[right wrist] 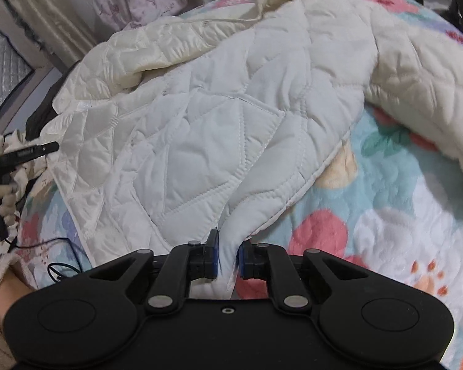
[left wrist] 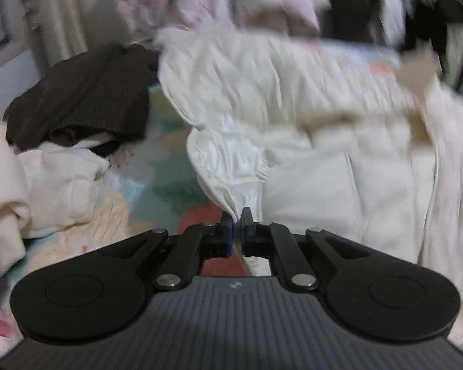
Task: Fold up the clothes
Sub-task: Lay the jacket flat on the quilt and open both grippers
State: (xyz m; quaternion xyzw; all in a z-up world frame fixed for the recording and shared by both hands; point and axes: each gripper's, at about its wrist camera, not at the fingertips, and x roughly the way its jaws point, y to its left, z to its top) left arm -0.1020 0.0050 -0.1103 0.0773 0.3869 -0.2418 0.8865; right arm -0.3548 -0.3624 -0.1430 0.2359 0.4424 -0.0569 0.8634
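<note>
One floral blanket [right wrist: 385, 215] is seen covering the bed, and bare room on it is left from 3 to 5 o'clock of the right wrist view. One white quilted jacket [right wrist: 219, 129] is spread over it, filling that view from 9 to 2 o'clock, with its hem edge running down toward 6 o'clock. In the left wrist view the jacket [left wrist: 308, 108] is blurred and fills the right half. One dark brown garment [left wrist: 86, 95] is heaped at 10 o'clock, and cream clothes [left wrist: 52, 185] are piled at 8 to 9 o'clock, crowding the left side. A thin black cable [right wrist: 61, 265] is laid on the blanket at 8 o'clock. Two grippers are counted: the left gripper [left wrist: 237, 215] is pinched narrowly on a gathered cuff of the jacket, and the right gripper [right wrist: 228, 246] is clamped on a fold of the hem between its fingers.
</note>
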